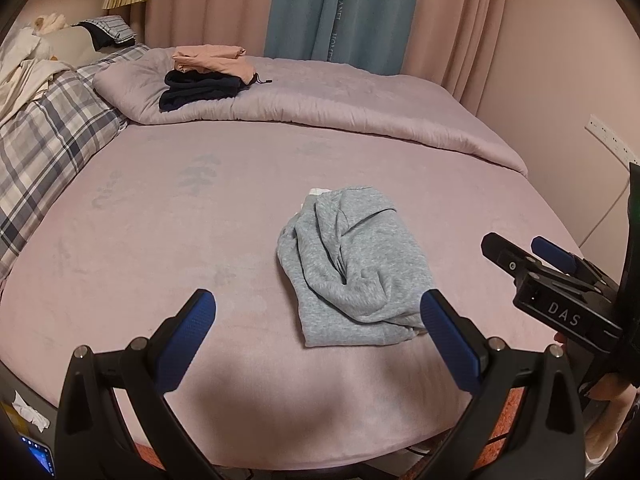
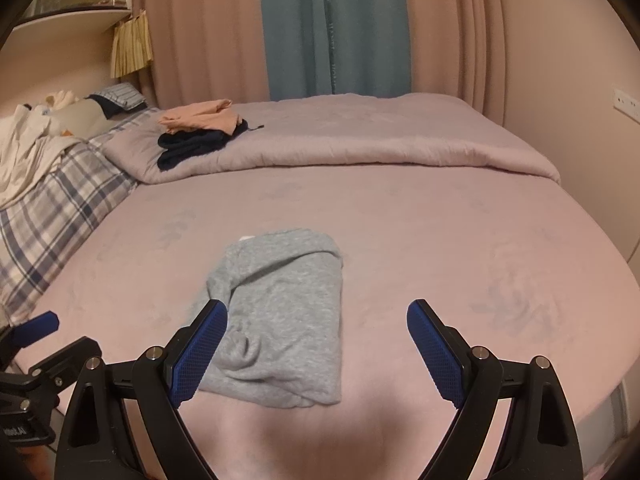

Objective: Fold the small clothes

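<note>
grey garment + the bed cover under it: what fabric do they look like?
Grey garment: looks like heathered jersey or sweatshirt knit, matte; speckled light-and-dark grey surface and soft, rounded folds suggest it.
Bed cover: probably a short-pile plush or fleece sheet, matte pink-lilac; faint brushed marks and smudgy shading in the nap. Exact fibre can't be told.

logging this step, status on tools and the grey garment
Left tool open, empty. Right tool open, empty. Grey garment roughly folded on the bed, untouched. Nothing in the way.
</note>
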Tool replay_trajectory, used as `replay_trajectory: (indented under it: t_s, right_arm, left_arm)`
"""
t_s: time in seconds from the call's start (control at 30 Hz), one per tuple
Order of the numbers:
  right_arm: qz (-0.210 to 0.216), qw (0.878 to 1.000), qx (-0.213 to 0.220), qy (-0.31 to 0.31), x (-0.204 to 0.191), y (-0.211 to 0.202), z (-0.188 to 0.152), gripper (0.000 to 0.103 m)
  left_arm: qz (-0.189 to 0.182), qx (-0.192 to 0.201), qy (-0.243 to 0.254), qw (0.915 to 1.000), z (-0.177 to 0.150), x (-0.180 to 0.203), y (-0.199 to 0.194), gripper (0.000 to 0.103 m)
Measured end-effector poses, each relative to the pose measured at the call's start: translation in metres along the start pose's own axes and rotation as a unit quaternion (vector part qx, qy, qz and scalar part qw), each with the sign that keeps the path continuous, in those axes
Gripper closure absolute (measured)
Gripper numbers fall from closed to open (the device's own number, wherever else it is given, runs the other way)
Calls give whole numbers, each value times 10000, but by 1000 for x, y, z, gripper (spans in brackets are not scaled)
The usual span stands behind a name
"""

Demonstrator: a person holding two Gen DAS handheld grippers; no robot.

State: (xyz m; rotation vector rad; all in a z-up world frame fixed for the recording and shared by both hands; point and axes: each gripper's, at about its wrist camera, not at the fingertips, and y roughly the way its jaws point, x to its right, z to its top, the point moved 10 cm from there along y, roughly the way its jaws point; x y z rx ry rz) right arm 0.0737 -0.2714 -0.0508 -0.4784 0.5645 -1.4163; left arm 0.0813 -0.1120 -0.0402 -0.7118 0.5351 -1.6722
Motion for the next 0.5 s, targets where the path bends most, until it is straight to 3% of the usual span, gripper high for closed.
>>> replay_trajectory:
  t_s: [0.5]
  right_arm:
    - [-19,9999,-13,124,7,-1,-1,12]
  left_arm:
    - [-25,-4,61,10000,-3,5,-1,1]
